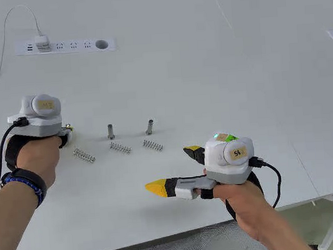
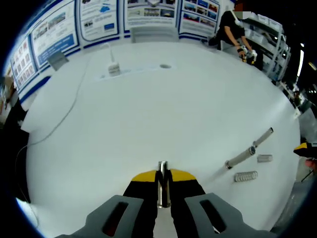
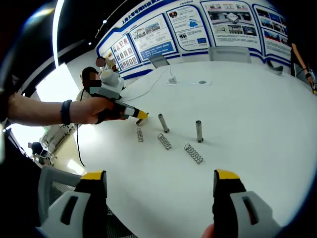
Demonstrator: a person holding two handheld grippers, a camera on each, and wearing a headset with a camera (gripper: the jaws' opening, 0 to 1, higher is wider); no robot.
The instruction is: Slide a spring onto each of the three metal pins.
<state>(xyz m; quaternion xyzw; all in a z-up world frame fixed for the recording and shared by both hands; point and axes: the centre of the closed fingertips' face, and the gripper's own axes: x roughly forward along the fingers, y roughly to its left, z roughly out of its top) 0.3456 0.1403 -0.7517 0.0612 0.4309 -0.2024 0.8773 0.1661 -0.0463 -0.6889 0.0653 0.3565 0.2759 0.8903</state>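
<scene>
Head view: nearest, the right gripper (image 1: 173,169) hovers with jaws wide apart over the worktop (image 1: 209,87). Beyond it lie three springs (image 1: 84,155) (image 1: 120,147) (image 1: 153,145), with two pins (image 1: 111,131) (image 1: 149,127) upright just behind. Left gripper view: the left gripper (image 2: 163,174) is clamped on the third pin (image 2: 163,187).

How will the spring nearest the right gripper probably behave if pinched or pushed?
The spring lies on its side on the smooth table, so a nudge would probably roll it. Its thin open coils look light; a hard pinch from the open right gripper might squash it or flick it away.
</scene>
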